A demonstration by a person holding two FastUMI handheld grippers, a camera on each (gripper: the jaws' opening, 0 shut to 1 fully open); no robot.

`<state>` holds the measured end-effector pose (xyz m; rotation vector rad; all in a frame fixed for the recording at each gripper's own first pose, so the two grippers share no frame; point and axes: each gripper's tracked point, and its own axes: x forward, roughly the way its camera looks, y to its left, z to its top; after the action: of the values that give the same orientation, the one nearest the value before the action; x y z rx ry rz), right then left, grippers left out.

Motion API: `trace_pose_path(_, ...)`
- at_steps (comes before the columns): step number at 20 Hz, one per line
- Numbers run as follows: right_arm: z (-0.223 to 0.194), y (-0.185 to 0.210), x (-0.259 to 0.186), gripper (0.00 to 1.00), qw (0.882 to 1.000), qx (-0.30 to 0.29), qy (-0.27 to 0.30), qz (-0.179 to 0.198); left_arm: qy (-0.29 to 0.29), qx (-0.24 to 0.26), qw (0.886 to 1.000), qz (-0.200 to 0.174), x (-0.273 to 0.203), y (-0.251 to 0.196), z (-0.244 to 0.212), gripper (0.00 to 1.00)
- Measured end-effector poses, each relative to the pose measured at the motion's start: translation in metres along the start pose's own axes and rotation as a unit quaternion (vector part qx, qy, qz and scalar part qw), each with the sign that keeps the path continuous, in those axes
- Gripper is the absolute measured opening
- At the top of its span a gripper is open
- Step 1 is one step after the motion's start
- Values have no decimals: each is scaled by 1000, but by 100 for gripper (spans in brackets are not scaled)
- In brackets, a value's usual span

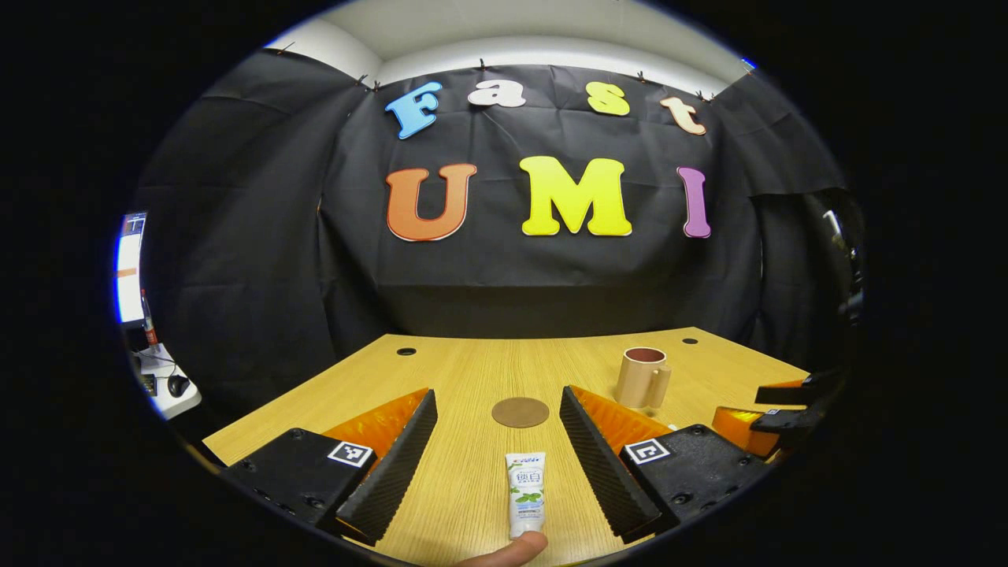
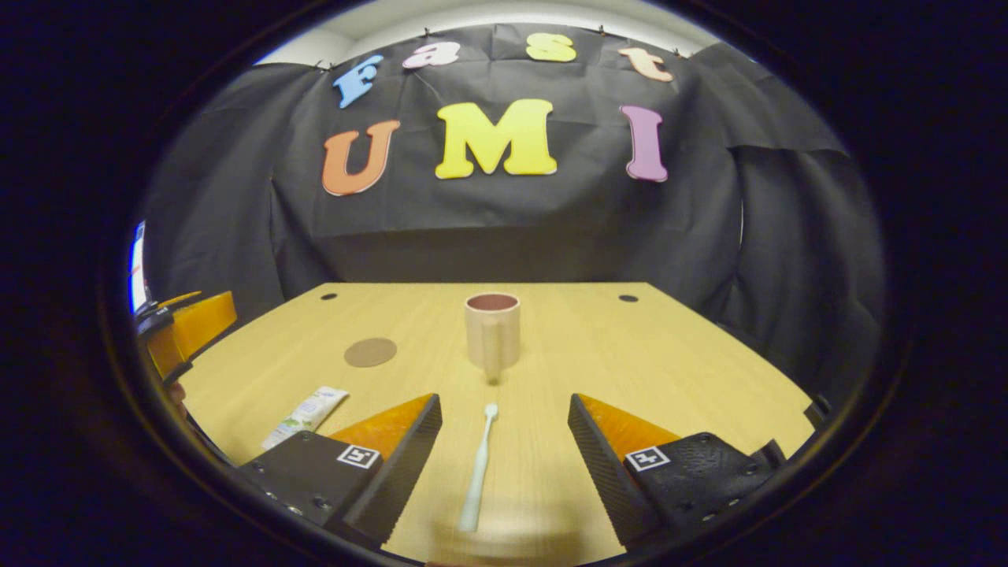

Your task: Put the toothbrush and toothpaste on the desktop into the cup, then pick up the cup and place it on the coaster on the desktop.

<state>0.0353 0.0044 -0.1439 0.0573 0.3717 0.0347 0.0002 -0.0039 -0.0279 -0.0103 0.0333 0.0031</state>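
A white toothpaste tube [image 1: 526, 493] lies flat on the wooden desk between the spread fingers of my left gripper [image 1: 498, 465], which is open above it. A fingertip [image 1: 512, 551] touches the tube's near end. The round brown coaster [image 1: 520, 412] sits just beyond the tube. A beige cup [image 1: 642, 377] with a handle stands upright to the right. In the right gripper view, a white toothbrush [image 2: 479, 466] lies between the open fingers of my right gripper [image 2: 504, 465], head toward the cup [image 2: 492, 331]. The tube [image 2: 305, 416] and coaster [image 2: 370, 352] lie to the left.
The other gripper [image 1: 776, 413] shows at the right edge of the left gripper view, and at the left edge [image 2: 185, 327] of the right gripper view. Two cable holes [image 2: 628, 298] mark the desk's far edge. A side table with a monitor [image 1: 130, 268] stands off left.
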Motion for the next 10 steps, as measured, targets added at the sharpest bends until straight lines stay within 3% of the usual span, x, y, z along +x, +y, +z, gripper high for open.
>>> trace_pose_path(1, -7, 5, 6, 96, 1000, 7, 16, 8, 3, -1, 1000, 1, 1, 1, -4, 100)
trace_pose_path(4, -25, 11, 23, 85, 998, 16, 58, 13, 14, -2, 1000, 2, 4, 2, -14, 100)
trace_pose_path(5, -31, 14, 28, 89, 997, 15, 70, 13, 19, -1, 1000, 1, 4, 2, -18, 100)
trace_pose_path(6, -40, 13, 30, 82, 996, 9, 85, 7, 26, 0, 1000, 1, 8, 1, -23, 100)
trace_pose_path(7, -48, 14, 36, 84, 995, 4, 98, 3, 32, 3, 999, -1, 10, 2, -28, 100)
trace_pose_path(10, -59, 15, 38, 75, 992, 6, 123, 2, 40, 4, 999, -3, 14, 3, -34, 100)
